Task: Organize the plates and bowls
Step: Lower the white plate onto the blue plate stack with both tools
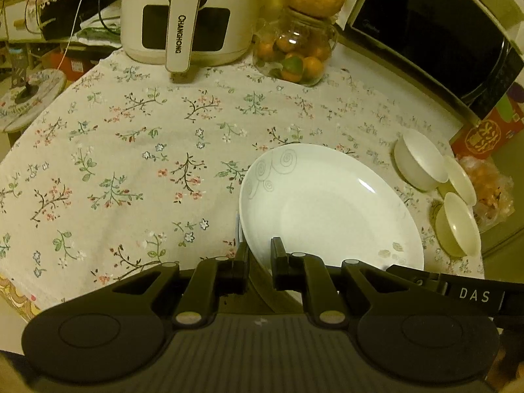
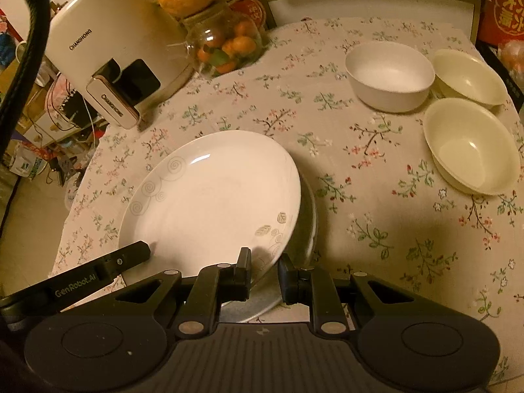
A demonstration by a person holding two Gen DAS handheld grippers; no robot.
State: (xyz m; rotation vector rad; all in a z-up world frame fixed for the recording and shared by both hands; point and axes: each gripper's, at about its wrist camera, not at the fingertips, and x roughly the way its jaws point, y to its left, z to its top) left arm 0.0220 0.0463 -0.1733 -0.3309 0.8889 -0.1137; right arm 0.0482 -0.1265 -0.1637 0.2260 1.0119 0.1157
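Note:
A white plate with grey swirls (image 1: 327, 209) (image 2: 213, 203) is held tilted over a second plate (image 2: 308, 229) that lies on the flowered tablecloth. My left gripper (image 1: 260, 255) is shut on the top plate's near left rim. My right gripper (image 2: 264, 263) is shut on its near right rim. Each gripper shows in the other's view, the right one in the left wrist view (image 1: 458, 290) and the left one in the right wrist view (image 2: 98, 271). A white bowl (image 2: 389, 75) (image 1: 419, 160) and two cream bowls (image 2: 471, 145) (image 2: 468, 77) stand at the right.
An air fryer (image 1: 193, 16) (image 2: 111, 49) and a glass jar of oranges (image 1: 294, 49) (image 2: 226, 42) stand at the back. A microwave (image 1: 442, 32) is at the back right. The table edge (image 1: 19, 298) is near on the left.

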